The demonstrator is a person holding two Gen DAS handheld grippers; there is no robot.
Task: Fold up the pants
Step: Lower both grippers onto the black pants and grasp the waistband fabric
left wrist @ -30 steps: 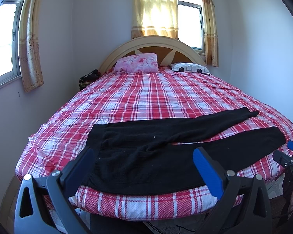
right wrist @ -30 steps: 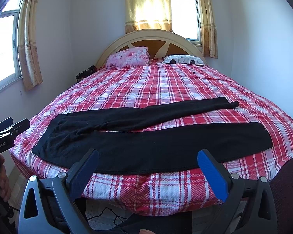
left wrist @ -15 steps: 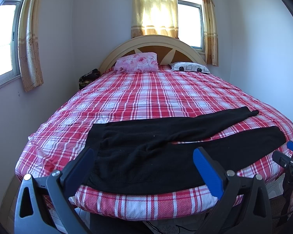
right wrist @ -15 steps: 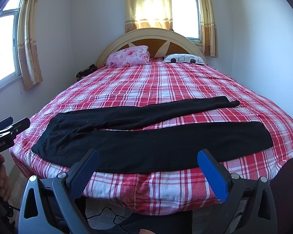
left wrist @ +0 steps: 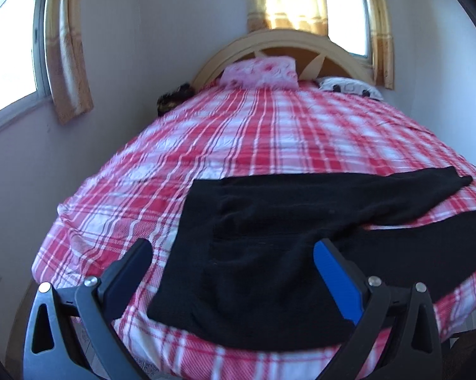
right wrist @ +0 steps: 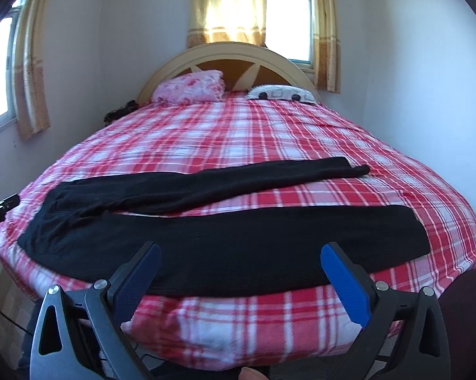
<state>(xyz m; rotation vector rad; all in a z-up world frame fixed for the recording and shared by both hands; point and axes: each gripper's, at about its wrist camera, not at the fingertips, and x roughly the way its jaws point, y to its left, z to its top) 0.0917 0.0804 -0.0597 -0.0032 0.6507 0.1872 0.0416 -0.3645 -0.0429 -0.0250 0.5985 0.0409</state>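
Pants: we see black pants (right wrist: 225, 240) spread flat along the near edge of the bed (right wrist: 238, 133), waistband toward the near left corner, legs running to the right and splayed apart.
Far leg: it angles away from the near edge, its cuff ending well short of the right edge.
Left gripper: our left gripper (left wrist: 233, 253) hovers over the waistband end, jaws spread wide, grasping nothing.
Right gripper: our right gripper (right wrist: 241, 256) hangs at the near edge by the nearer leg, jaws wide apart, empty.
Pillows: a pink pillow (right wrist: 190, 90) and a white pillow (right wrist: 282, 92) lie against the headboard (right wrist: 225, 52).
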